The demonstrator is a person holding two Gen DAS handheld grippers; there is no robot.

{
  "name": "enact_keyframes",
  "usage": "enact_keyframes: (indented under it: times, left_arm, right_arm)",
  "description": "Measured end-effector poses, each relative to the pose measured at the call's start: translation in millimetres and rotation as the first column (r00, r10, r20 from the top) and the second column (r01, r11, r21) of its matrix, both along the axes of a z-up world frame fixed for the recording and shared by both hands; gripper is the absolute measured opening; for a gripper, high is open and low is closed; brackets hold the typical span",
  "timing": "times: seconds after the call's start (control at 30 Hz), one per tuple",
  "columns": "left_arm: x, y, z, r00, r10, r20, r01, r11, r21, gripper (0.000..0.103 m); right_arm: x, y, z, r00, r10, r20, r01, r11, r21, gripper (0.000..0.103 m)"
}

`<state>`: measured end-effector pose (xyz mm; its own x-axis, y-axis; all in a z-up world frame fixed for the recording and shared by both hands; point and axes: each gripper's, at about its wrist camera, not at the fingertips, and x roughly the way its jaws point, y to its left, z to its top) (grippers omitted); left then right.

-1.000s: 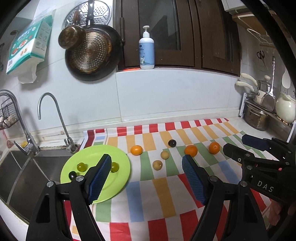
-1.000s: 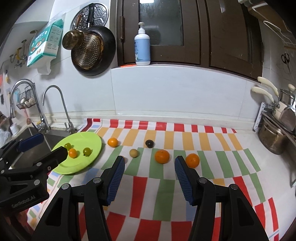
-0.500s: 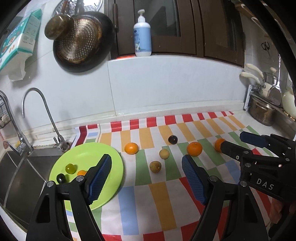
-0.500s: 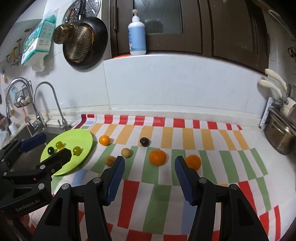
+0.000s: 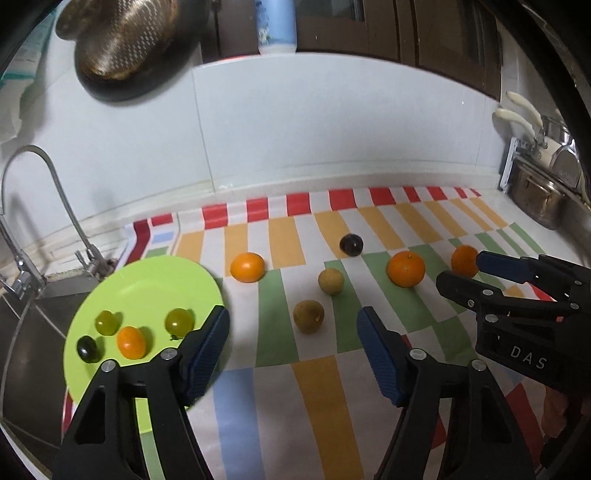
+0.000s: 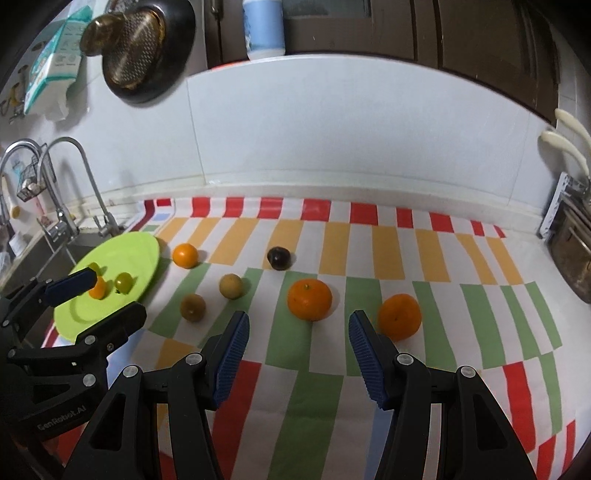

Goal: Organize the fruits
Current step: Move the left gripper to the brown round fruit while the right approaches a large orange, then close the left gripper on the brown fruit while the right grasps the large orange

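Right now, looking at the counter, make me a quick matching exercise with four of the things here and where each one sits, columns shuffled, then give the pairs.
Things:
1. small orange tomato
2. dark plum
3. blue bottle
4. frying pan

Places:
A. hanging on the wall
B. on the green plate
C. on the ledge above the backsplash
D. on the striped cloth

Pairs: 1-B, 2-D, 3-C, 4-A

Both grippers dropped lower and moved in toward the striped cloth (image 5: 280,398), so the fruit looks bigger now and the stuff on the wall has slid up out of view. The left gripper (image 5: 291,343) has just been closing its jaws a bit, nothing between them, lined up near the closer brown fruit (image 5: 308,316). Same gap on the right gripper (image 6: 297,343), just nearer the middle orange (image 6: 309,299).
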<state>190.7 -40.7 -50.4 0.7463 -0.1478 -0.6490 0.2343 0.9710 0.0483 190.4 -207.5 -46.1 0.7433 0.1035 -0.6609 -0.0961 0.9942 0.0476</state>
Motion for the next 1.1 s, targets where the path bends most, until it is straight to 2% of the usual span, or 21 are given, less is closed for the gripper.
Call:
enact_keyframes:
  times: [0.53,0.83,1.03,1.1]
  left_arm:
    - [42,-9,-42,0.991,-0.024,-0.133,0.023,1.000,-0.006,0.050]
    - [57,-14,-52,0.978,-0.067,-0.195,0.057,0.997,-0.055,0.038]
    - [63,-13,-56,0.976,-0.061,-0.210,0.051,0.997,-0.054,0.030]
    - [63,-12,-57,0.977,-0.057,-0.206,0.048,0.998,-0.049,0.028]
  right_arm:
    - [46,-3,-36,0.996,0.010,-0.085,-0.010,1.000,0.002,0.057]
    - [62,-3,-45,0.994,0.018,-0.112,-0.018,1.000,0.002,0.056]
    - [68,-2,-47,0.993,0.010,-0.114,-0.013,1.000,-0.024,0.049]
    - [70,-1,-49,0.992,0.018,-0.124,-0.022,0.999,-0.027,0.043]
